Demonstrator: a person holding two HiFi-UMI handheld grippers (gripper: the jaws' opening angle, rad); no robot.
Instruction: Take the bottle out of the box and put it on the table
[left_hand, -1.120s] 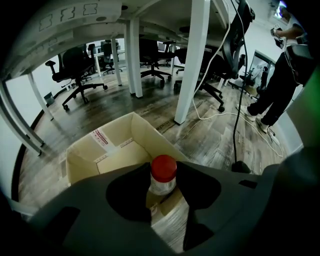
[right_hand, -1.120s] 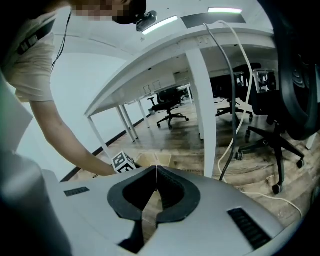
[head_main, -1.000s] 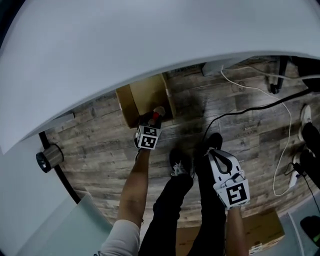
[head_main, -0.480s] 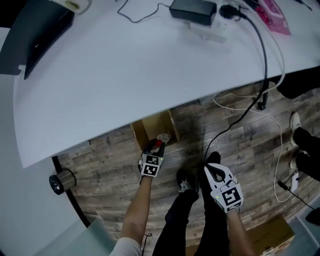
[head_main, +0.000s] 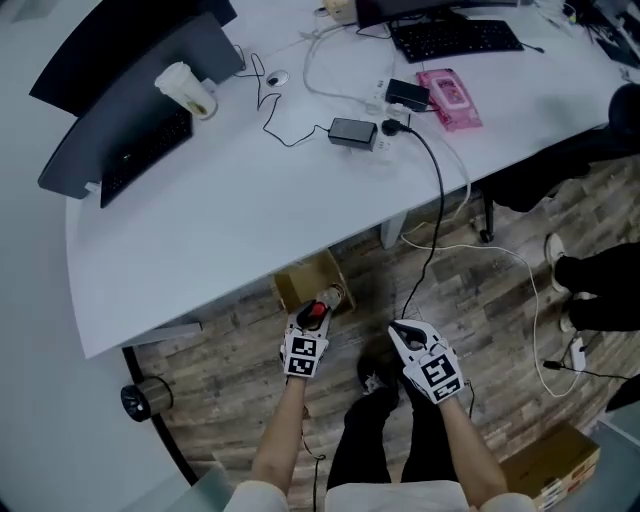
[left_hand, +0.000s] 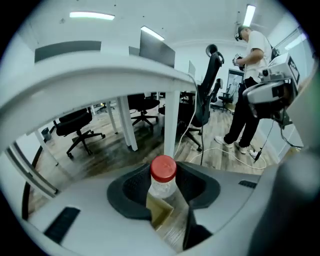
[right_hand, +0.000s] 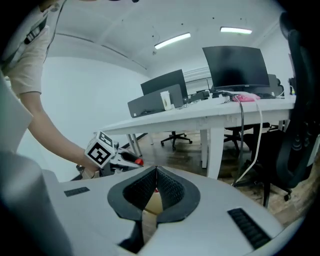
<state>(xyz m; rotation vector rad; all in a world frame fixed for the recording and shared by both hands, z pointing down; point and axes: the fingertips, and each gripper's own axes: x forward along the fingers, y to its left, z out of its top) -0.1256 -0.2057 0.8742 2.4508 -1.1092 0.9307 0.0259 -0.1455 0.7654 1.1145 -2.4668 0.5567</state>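
evidently the left gripper (head_main: 314, 312) is pinching the red-capped bottle (left_hand: 163, 172) between its jaws for carrying, the right gripper (right_hand: 156, 186) idling closed.

Box (head_main: 305, 283) on floor (head_main: 225, 365), under near edge of your desk (head_main: 250, 190). Bottle (left_hand: 163, 176) in your left hand-held gripper (head_main: 320, 303), just before box; right hand-held gripper (head_main: 401, 331) alongside, rightward.

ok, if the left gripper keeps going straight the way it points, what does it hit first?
Probably the table leg, near its foot, or the floor just before it; depth is unclear. The left gripper is shut on the bottle, so the bottle leads.
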